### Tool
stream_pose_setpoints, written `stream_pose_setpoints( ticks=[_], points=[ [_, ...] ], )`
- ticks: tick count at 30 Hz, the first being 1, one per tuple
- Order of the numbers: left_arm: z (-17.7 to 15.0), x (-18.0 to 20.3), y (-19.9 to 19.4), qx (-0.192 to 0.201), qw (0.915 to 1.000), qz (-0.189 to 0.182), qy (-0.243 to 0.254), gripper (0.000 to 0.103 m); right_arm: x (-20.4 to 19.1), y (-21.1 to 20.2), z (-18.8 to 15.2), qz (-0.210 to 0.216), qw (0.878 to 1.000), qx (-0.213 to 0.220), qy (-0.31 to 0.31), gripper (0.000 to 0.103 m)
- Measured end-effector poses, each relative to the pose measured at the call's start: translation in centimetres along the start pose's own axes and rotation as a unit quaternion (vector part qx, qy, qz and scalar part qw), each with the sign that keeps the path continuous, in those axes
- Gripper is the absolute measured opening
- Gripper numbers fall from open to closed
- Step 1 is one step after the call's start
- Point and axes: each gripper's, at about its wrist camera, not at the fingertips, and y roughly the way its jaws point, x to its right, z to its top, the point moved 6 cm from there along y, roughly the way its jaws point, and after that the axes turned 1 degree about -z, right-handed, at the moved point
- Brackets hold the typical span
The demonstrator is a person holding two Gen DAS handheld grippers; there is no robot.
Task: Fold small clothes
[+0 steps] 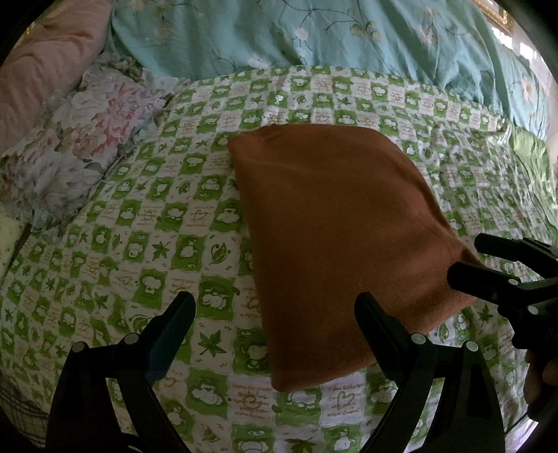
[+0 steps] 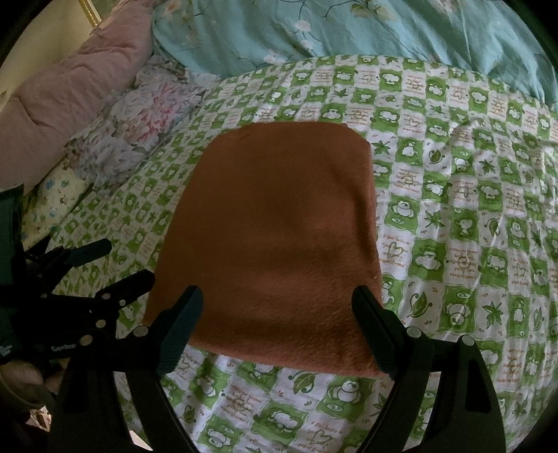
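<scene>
Off to the left of your left gripper [image 1: 273, 310], beyond its outer finger, a pink padded quilt [image 1: 42, 59] is bunched against a floral pillow [image 1: 90, 139]. Both sit on the far left edge of the green-and-white checked quilt [image 1: 146, 223] that covers the bed under your tools. Your left gripper's fingers stand wide apart with nothing between them but the checked quilt and the near left edge of the folded rust-brown garment [image 1: 334, 237]. Its right finger [image 1: 376, 320] overlaps that garment's near edge in the view; whether it touches the cloth cannot be told.

The garment lies flat as a neat rectangle ahead of both tools, its long side running away from you. Your right gripper [image 2: 277, 306] is spread wide too, holding nothing, and the garment's near edge lies between its two fingers, the left fingertip [image 2: 190, 299] over the cloth and the right one at its near right corner. In the left wrist view that same tool comes in from the right with its tips at the garment's right corner. Past the far ends of all the fingers, a teal floral duvet [image 2: 348, 31] is heaped across the back of the bed
</scene>
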Motion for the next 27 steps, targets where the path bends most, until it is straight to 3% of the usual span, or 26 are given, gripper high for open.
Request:
stream_pose_setpoints(
  ticks=[27],
  points=[
    [1.9,-1.3,1.5,0.002,1.0000,0.005,-0.007,0.092,1.4,0.8,1.4,-0.009,1.000,0.010,0.025,0.087]
  ],
)
